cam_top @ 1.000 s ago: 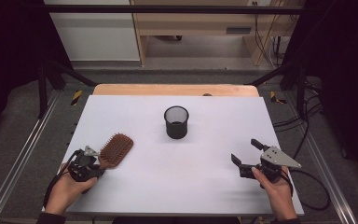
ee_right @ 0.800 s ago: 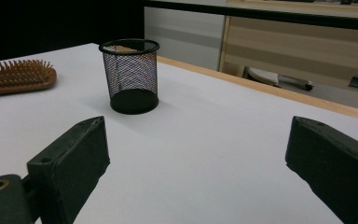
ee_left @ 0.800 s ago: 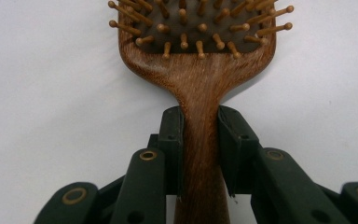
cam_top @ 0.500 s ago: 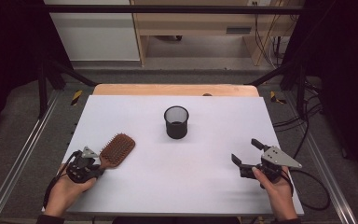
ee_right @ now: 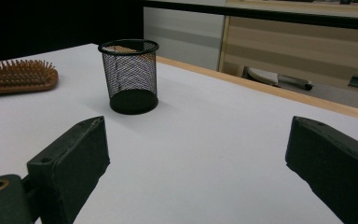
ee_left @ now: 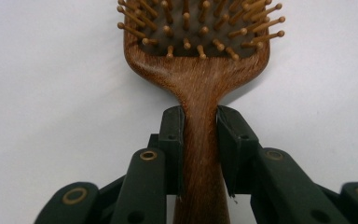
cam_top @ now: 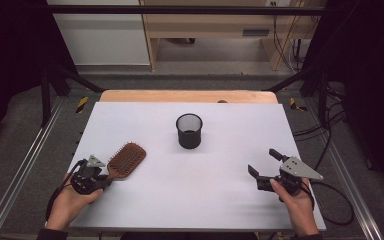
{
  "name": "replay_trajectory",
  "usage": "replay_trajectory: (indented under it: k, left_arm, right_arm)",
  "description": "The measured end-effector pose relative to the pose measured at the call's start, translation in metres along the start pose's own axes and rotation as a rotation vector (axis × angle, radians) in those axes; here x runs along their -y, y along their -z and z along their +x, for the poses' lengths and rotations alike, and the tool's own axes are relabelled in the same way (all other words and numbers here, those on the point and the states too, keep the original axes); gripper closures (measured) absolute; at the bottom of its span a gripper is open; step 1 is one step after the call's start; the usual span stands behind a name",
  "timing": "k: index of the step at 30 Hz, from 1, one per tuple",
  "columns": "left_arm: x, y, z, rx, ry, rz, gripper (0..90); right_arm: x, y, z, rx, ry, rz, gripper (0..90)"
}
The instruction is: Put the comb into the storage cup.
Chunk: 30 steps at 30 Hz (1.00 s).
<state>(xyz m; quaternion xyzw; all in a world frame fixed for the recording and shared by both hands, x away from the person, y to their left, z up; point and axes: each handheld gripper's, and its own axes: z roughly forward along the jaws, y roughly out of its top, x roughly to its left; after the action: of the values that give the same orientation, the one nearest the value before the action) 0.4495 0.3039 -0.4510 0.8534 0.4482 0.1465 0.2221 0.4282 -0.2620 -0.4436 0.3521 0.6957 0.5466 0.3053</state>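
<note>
The left gripper (cam_top: pixel 100 176) has its jaws drawn narrow and clamped on the handle of the wooden hairbrush (cam_top: pixel 126 160). In the left gripper view the two pads press the neck of the handle from either side, just below where it flares into the paddle (ee_left: pixel 200 70). The brush lies bristles-up on the white bench (cam_top: pixel 220 200), well to the near-left of the black mesh cup (cam_top: pixel 189 130), which stands upright near the bench's middle.

The relation that matters is the line from brush to cup. The brush's long axis runs from the gripper up and away, its head already slanting toward the cup's side of the bench — so the paddle leads and the handle trails in the grip. The cup lies ahead and off to the right of the brush head, with bare bench between them. If the work in hand is to stand the brush in the cup, the gripper would likely have to lift and tip the brush toward upright before it reaches the rim, since the axis now lies flat.

The right gripper (cam_top: pixel 265 167) rests to the near-right of the cup with its jaws spread wide and nothing between them; in its own view the cup (ee_right: pixel 129 77) sits ahead between the two pads, the hairbrush beyond it to the left. Both hands are about equally far from the cup, but only the left one carries the brush.
</note>
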Motion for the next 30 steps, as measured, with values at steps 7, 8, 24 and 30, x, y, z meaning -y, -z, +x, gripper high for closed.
replay_trajectory:
  k: [7,8,24,30]
  left_arm:
    - [-0.003,-0.004,0.000,0.009,-0.007,0.046,72.1]
    - [-0.003,-0.004,0.001,0.012,-0.006,0.050,72.0]
    - [-0.013,-0.009,0.004,0.039,-0.041,0.100,62.7]
    - [-0.016,-0.010,0.004,0.043,-0.038,0.114,71.1]
  right_arm:
    - [0.000,0.000,0.000,0.000,0.000,0.000,6.3]
    - [0.000,0.000,0.000,-0.001,0.000,0.000,6.3]
    - [0.000,-0.001,0.001,-0.008,-0.001,0.006,6.1]
    - [0.000,-0.001,0.002,-0.011,-0.001,0.008,6.1]
